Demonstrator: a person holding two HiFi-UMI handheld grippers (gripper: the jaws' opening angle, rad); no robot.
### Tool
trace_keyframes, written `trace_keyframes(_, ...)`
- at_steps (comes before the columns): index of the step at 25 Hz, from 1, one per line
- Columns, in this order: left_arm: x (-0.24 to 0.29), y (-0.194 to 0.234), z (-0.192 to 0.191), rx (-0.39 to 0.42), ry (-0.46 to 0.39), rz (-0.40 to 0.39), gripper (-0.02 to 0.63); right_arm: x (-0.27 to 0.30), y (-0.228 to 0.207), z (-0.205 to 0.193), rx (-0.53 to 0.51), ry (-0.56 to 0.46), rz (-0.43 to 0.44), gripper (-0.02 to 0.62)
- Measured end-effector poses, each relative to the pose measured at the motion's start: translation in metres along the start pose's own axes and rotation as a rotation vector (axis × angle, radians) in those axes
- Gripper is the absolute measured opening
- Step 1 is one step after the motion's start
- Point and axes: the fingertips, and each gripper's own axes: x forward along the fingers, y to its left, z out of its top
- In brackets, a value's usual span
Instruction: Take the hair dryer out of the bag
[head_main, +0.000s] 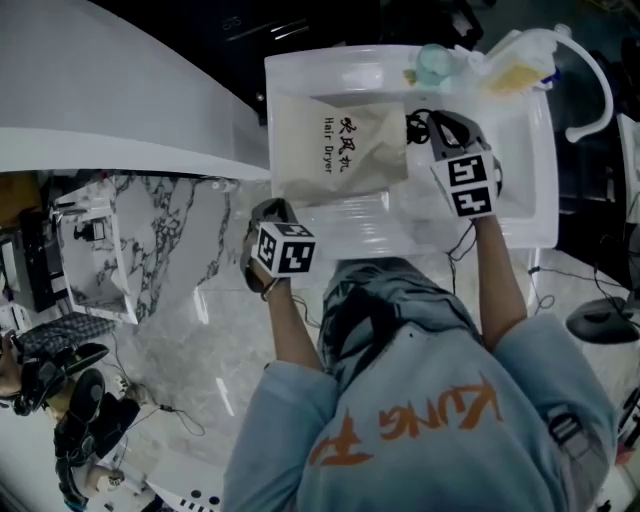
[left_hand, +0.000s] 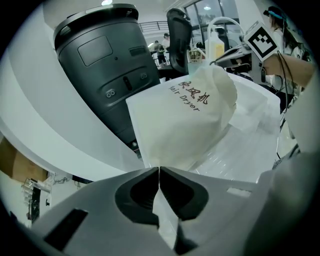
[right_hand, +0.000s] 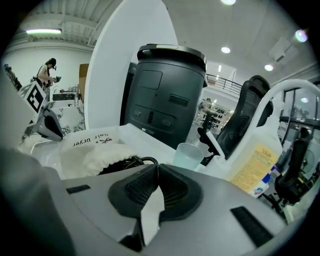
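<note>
Matt cream cloth bag (head_main: 345, 150) in glossy white plastic tub (head_main: 543, 170); polished marble-look surface (head_main: 190, 290).

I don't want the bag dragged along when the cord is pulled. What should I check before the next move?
1. Left gripper shut on the bag corner: ok.
2. Right gripper shut on the black cord: ok.
3. Bag mouth open toward the right gripper: ok.
4. Hair dryer out of the bag: not ok; only cord and a dark shape show at the mouth.
5. Cup and bottle clear of the pull: cannot tell; both stand close by.
</note>
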Motion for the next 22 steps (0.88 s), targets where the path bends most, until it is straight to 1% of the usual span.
trace_keyframes(5, -0.001, 0.000, 0.000, 0.004, -0.007, 0.009, 0.011, -0.025, -0.017, 0.003, 0.000, -0.029, -0.038, 0.020)
trace_keyframes(14, -0.004, -0.002, -0.001, 0.006, -0.011, 0.019, 0.011, -0.067, -0.034, 0.024, -0.064, -0.105, -0.109, 0.019)
trace_keyframes(19, -0.005, -0.002, -0.001, 0.004, -0.015, 0.028, 0.011, -0.087, -0.037, 0.034, -0.116, -0.109, -0.112, 0.018)
trace_keyframes(22, -0.005, -0.001, -0.002, -0.007, -0.019, 0.034, 0.011, -0.097, -0.045, 0.026, -0.105, -0.091, -0.129, 0.018)
